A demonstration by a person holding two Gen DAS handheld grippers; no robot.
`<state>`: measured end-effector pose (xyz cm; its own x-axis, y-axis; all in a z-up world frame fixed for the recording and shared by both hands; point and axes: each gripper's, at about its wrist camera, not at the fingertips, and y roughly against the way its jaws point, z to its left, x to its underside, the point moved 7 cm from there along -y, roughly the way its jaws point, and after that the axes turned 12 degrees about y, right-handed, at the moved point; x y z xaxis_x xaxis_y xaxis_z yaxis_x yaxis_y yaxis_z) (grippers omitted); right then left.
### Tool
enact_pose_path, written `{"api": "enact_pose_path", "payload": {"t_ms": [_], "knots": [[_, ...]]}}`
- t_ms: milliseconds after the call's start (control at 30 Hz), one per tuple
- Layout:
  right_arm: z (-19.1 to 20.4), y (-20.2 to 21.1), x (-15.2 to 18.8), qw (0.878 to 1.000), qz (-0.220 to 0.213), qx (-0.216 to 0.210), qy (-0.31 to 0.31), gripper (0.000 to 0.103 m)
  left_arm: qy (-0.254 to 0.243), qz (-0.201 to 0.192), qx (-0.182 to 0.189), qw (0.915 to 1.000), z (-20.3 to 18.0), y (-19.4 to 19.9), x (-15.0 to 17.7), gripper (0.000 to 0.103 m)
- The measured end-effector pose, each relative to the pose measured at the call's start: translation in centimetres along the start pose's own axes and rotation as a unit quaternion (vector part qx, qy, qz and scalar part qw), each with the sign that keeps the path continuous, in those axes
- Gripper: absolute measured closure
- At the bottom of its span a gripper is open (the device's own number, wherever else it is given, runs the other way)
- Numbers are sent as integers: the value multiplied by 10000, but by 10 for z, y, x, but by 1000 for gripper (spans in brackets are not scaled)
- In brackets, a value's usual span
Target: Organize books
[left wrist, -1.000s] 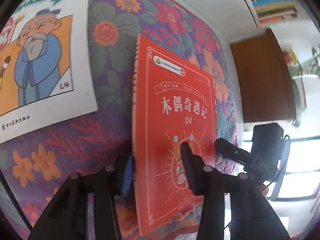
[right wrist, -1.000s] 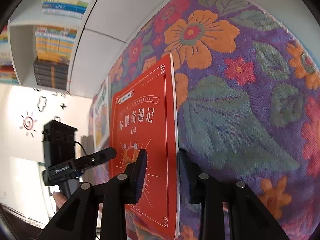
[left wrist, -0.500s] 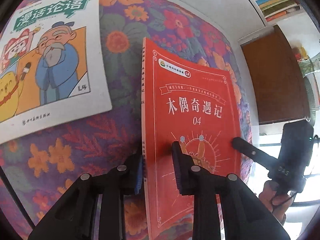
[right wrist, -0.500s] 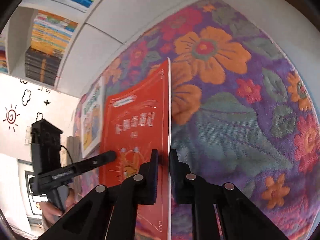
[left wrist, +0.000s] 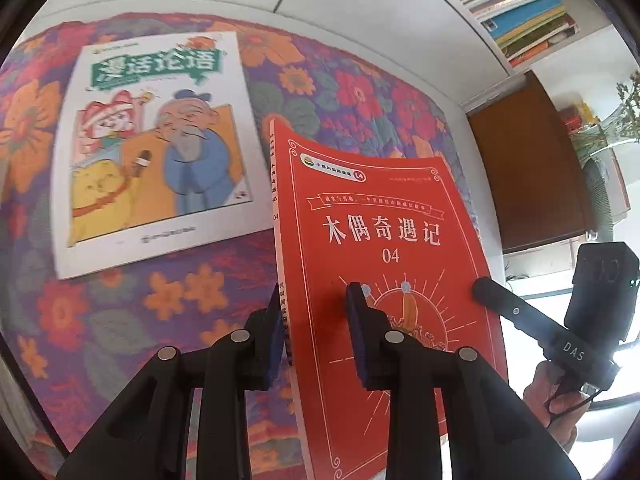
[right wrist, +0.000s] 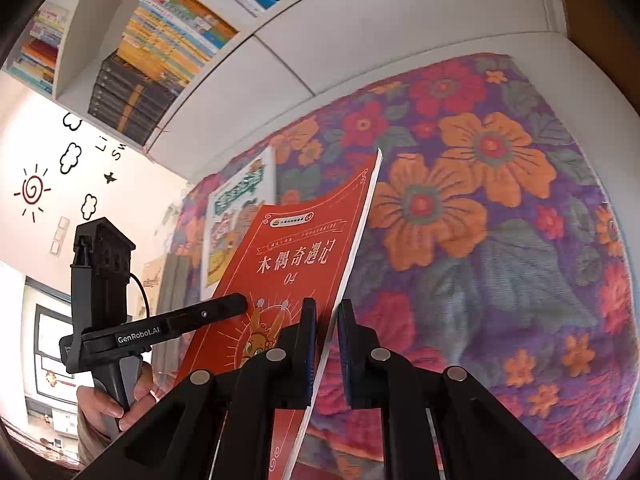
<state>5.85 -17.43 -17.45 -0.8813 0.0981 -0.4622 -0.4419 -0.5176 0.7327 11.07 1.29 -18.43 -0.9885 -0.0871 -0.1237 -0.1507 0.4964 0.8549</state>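
A thin red book [left wrist: 384,240] with white Chinese lettering hangs above the flowered cloth, held from both sides. My left gripper [left wrist: 316,308] is shut on its spine edge, one pad under the spine and one on the cover. My right gripper [right wrist: 326,320] is shut on the opposite page edge of the same red book [right wrist: 296,264]. In the left wrist view the right gripper's finger [left wrist: 504,306] shows pressing the cover's right edge. A white cartoon book [left wrist: 156,140] lies flat on the cloth to the left.
The flowered purple cloth [right wrist: 500,240] covers the surface. White shelves with stacked books [right wrist: 160,52] stand behind. A brown wooden cabinet [left wrist: 528,160] is at the right in the left wrist view. A hand [right wrist: 108,400] grips the left tool's handle.
Both grippers have closed on the red book's two side edges and lifted it off the cloth. The white cartoon book stays flat where it was.
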Motion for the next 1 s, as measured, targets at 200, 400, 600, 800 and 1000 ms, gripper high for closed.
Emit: {"api": "enact_pose_path", "payload": {"t_ms": [200, 400, 600, 800, 1000], "knots": [[33, -5, -2, 9998, -37, -27, 178, 93, -25, -191, -24, 9998, 15, 25, 0, 79], [66, -11, -5, 9996, -85, -50, 252, 93, 21, -306, 52, 9995, 39, 53, -4, 79], [104, -23, -9, 9992, -93, -71, 393, 93, 40, -431, 40, 9991, 65, 78, -10, 79], [141, -35, -14, 9987, -153, -165, 457, 93, 55, -553, 55, 9984, 91, 106, -15, 78], [183, -51, -19, 9980, -169, -237, 566, 93, 101, -699, 33, 9975, 124, 135, -25, 77]]}}
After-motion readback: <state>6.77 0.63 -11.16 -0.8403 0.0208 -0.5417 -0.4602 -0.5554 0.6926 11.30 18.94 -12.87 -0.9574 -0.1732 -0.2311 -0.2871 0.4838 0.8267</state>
